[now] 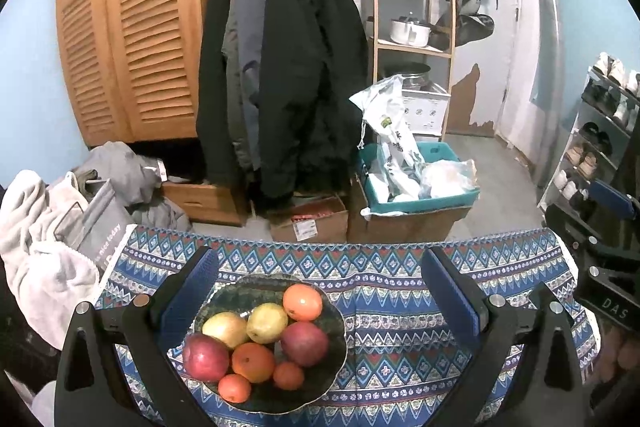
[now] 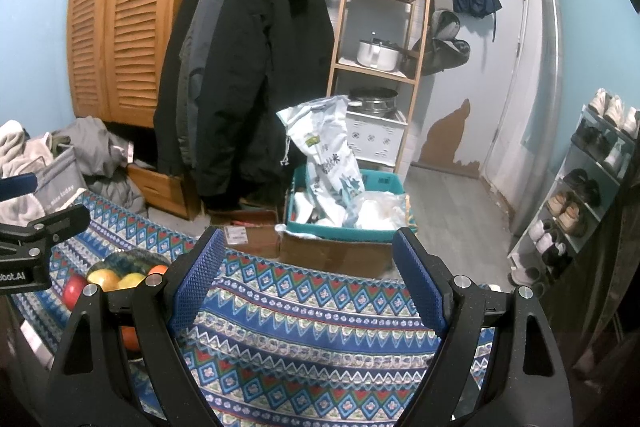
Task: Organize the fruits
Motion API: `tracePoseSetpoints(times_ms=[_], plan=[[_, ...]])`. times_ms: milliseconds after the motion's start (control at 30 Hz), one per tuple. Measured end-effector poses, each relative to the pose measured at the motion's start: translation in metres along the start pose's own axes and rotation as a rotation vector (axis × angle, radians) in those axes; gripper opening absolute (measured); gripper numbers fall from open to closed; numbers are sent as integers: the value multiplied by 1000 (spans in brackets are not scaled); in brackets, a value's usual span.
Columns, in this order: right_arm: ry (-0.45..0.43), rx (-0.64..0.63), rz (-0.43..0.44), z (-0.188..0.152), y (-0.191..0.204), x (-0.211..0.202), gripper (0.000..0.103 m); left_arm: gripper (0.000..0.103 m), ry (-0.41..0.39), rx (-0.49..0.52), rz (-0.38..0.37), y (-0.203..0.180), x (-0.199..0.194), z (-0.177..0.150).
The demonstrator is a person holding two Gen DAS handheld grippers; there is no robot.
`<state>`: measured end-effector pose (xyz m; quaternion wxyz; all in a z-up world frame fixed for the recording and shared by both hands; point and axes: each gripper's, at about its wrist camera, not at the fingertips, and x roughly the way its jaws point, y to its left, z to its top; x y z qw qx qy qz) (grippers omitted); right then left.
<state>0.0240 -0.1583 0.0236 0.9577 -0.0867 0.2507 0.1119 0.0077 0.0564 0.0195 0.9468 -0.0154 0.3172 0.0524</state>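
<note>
A: As we list from the left: left hand-held gripper (image 1: 320,291) released over plate (image 1: 336,375) on tabletop (image 1: 400,347). Red apple (image 1: 205,357)?

B: Firm, smooth, rolls; we pinch its widest sides. Right hand-held gripper (image 2: 308,279) released, nothing held.

A lived-in home entryway or closet room: dark coats (image 1: 288,67) hang on a rail beside louvred wooden doors (image 1: 128,27), a shoe rack (image 2: 580,195) lines the wall, and cookware fills a wooden shelf (image 2: 380,39).
</note>
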Motion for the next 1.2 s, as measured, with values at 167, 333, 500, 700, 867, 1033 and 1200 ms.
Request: tracePoseSetpoints(times_ms=[167, 333, 500, 700, 867, 1033, 1200], plan=[[1, -1, -3, 0, 0, 0, 84, 102, -1, 0, 16, 0, 0, 0], [2, -1, -3, 0, -1, 1, 84, 102, 8, -4, 17, -1, 1, -1], [2, 0, -3, -1, -1, 0, 84, 102, 18, -11, 13, 0, 2, -1], [4, -3, -4, 0, -2, 1, 84, 102, 20, -20, 13, 3, 3, -1], [3, -3, -5, 0, -1, 1, 84, 102, 21, -20, 12, 2, 3, -1], [2, 1, -4, 0, -2, 1, 84, 102, 20, -19, 10, 2, 3, -1], [3, 0, -4, -2, -5, 1, 84, 102, 13, -22, 10, 1, 2, -1]])
